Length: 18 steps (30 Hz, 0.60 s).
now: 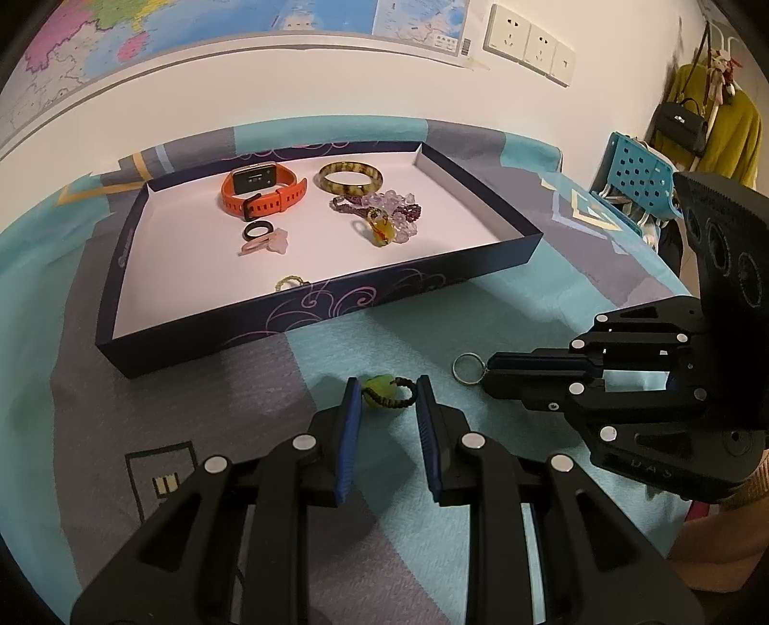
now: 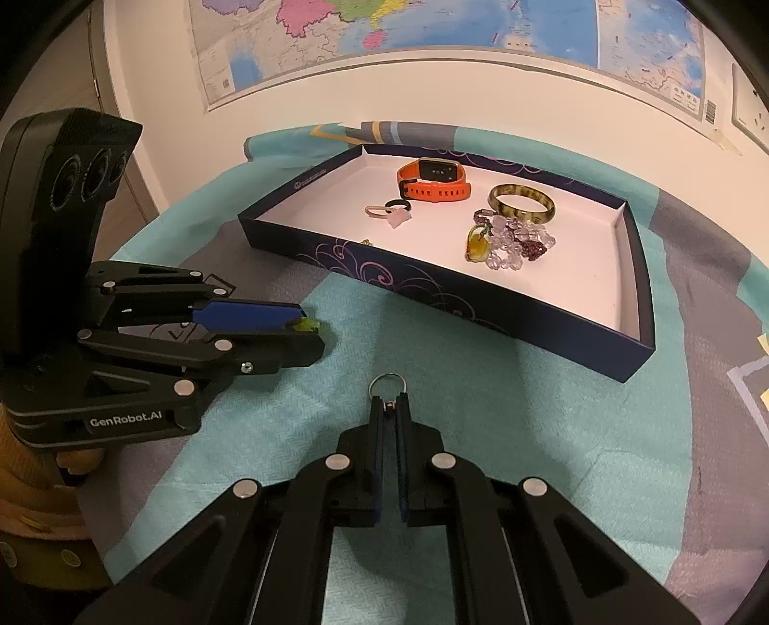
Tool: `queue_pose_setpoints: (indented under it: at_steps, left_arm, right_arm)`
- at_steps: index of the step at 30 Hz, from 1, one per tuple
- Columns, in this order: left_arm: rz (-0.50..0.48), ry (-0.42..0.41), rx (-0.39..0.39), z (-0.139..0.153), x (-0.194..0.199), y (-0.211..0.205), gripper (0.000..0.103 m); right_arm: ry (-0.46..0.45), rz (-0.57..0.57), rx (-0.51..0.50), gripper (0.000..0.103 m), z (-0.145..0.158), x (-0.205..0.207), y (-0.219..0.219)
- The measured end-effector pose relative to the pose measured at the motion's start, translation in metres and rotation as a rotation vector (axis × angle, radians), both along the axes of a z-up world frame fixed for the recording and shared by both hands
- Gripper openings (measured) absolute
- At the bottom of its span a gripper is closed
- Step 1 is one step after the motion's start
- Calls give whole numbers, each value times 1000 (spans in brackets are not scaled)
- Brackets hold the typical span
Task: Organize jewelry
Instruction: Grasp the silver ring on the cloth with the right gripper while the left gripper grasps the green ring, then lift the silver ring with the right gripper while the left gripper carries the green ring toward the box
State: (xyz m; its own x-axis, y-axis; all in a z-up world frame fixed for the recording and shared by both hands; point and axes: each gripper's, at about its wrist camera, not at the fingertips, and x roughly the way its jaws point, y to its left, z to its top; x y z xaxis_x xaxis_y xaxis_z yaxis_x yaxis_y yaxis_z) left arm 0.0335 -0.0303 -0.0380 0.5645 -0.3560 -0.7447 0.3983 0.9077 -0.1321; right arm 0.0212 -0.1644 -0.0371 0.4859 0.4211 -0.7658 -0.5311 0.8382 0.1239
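A dark blue tray (image 1: 336,307) with a white floor holds an orange watch (image 1: 262,190), a brown bangle (image 1: 351,176), a purple bead bracelet with an amber pendant (image 1: 384,216), a black ring (image 1: 257,230) and a pink clip (image 1: 269,244). My left gripper (image 1: 388,392) is open around a green bead on a black cord (image 1: 382,388) lying on the cloth. My right gripper (image 2: 389,404) is shut on a silver key ring (image 2: 388,383), also seen in the left wrist view (image 1: 466,368). The tray also shows in the right wrist view (image 2: 480,293).
The table wears a teal and grey patterned cloth (image 1: 432,505). A small yellow-green ring (image 1: 288,282) lies by the tray's near wall. A blue perforated chair (image 1: 634,173) stands at the right. A map hangs on the wall (image 2: 432,29).
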Motion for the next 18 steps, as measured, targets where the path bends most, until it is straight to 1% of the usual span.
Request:
queue_pose_setpoints:
  at_steps: [7,18]
  left_arm:
    - [4,-2,-11,1,-1,3,23]
    - [18,-28,-23,11,-5,7,23]
  right_arm:
    - [-1,-9,23,4,1,-1,-5]
    - [-23,-26,68,4,17,2,-14]
